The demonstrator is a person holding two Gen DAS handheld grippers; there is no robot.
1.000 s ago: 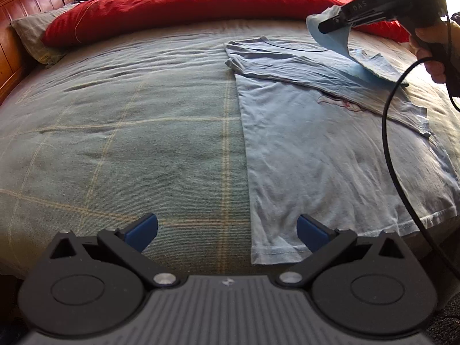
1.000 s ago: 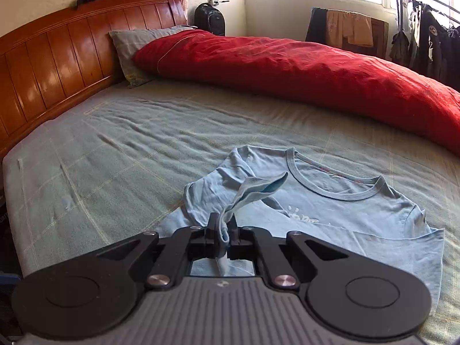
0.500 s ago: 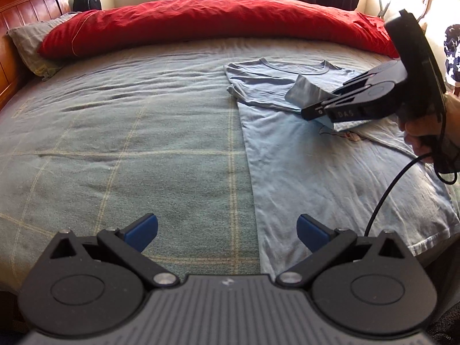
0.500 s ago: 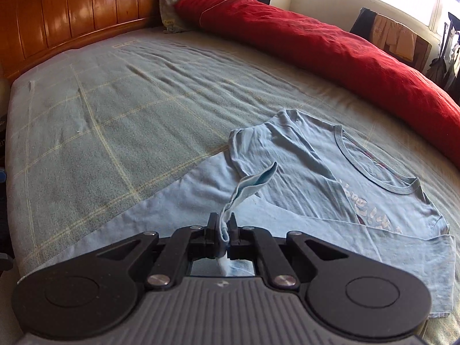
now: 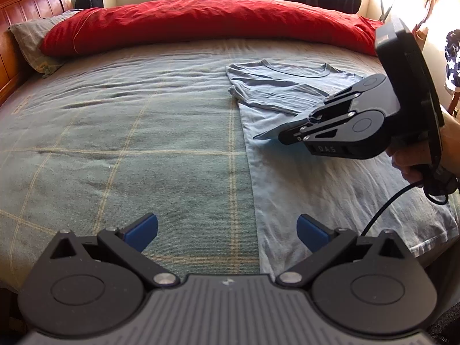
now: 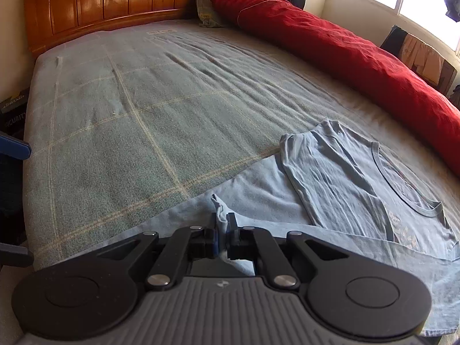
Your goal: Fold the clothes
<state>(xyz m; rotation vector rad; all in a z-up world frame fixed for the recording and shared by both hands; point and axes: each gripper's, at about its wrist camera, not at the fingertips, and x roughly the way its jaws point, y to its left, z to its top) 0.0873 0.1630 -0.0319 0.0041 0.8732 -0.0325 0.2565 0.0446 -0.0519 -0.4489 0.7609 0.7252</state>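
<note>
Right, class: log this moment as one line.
right gripper: shut on light blue cotton T-shirt | left gripper: open, empty | green checked bedspread: under shirt

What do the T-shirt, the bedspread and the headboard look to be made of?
T-shirt: thin, matte light-blue knit, probably cotton jersey; it lies limp with fine wrinkles and a ribbed collar.
Bedspread: coarser grey-green woven cloth with a visible grainy weave and pale check lines.
Headboard: reddish wood planks, glossy varnish showing bright reflections.

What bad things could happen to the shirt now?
The right claw pinches only a thin bit of the shirt, so it might slip out before it is laid down. The left claw is open and off the cloth, so nothing pins the shirt; pulling could drag it and wrinkle the fold.
</note>
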